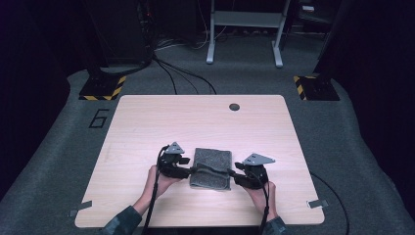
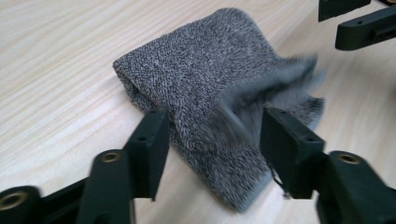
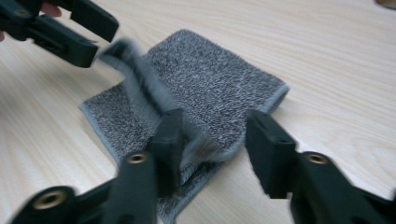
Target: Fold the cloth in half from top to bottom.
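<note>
Two hand-held grippers flank a folded grey cloth point(image 1: 211, 168) on the tabletop point(image 1: 147, 122). Left hand-held gripper point(image 1: 192, 170) and right hand-held gripper point(image 1: 232, 173) each stand partly open, jaws straddling a cloth edge without pinching it.

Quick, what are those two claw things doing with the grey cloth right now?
Left gripper: jaws apart around the grey cloth, not pinching it.
Right gripper: jaws apart too, cloth edge between them, not held.

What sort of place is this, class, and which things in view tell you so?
Probably a lab or recording studio, not a home: a lone wooden table on grey carpet, hazard-striped stand bases, loose floor cables, dark surroundings.
</note>
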`<state>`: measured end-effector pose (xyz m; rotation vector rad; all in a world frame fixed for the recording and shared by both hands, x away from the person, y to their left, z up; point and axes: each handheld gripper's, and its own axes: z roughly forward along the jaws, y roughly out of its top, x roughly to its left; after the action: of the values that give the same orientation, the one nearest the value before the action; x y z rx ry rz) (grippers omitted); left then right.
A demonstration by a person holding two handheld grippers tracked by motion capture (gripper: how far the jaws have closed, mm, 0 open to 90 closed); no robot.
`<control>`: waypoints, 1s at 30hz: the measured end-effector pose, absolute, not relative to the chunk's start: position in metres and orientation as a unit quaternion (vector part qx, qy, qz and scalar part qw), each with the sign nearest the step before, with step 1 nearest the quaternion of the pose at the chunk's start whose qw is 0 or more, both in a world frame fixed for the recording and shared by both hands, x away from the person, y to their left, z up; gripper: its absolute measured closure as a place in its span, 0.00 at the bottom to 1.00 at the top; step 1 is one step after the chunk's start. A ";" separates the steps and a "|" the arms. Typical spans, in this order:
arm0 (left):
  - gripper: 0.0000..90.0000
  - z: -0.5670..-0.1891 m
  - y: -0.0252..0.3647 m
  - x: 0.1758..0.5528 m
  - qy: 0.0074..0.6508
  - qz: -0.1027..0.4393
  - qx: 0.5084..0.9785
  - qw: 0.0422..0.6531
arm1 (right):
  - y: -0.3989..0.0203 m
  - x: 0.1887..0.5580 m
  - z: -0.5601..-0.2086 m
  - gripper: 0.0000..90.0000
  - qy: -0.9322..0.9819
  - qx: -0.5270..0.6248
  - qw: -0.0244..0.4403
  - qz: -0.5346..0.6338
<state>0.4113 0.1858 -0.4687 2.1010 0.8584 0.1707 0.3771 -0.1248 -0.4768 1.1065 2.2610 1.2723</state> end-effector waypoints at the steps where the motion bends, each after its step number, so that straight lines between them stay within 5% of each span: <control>1: 0.42 -0.467 0.187 0.410 0.342 0.074 0.837 0.421 | -0.127 0.376 -0.474 0.58 0.789 0.388 0.162 0.448; 5: 0.35 -0.462 0.190 0.412 0.354 0.090 0.829 0.423 | -0.130 0.379 -0.469 0.52 0.785 0.395 0.165 0.448; 11: 0.25 -0.484 0.171 0.432 0.366 0.099 0.844 0.379 | -0.105 0.400 -0.486 0.26 0.804 0.419 0.160 0.391; 14: 0.24 -0.496 0.167 0.428 0.362 0.109 0.855 0.354 | -0.094 0.398 -0.500 0.22 0.815 0.423 0.168 0.358; 22: 0.24 -0.512 0.165 0.414 0.342 0.132 0.874 0.318 | -0.096 0.394 -0.517 0.20 0.827 0.422 0.181 0.324; 30: 0.21 -0.494 0.174 0.426 0.363 0.133 0.850 0.358 | -0.107 0.406 -0.501 0.18 0.824 0.412 0.175 0.348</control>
<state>0.4265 0.1741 -0.4940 2.1933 0.9369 0.3444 0.4056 -0.1069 -0.5005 1.1665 2.3350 0.9867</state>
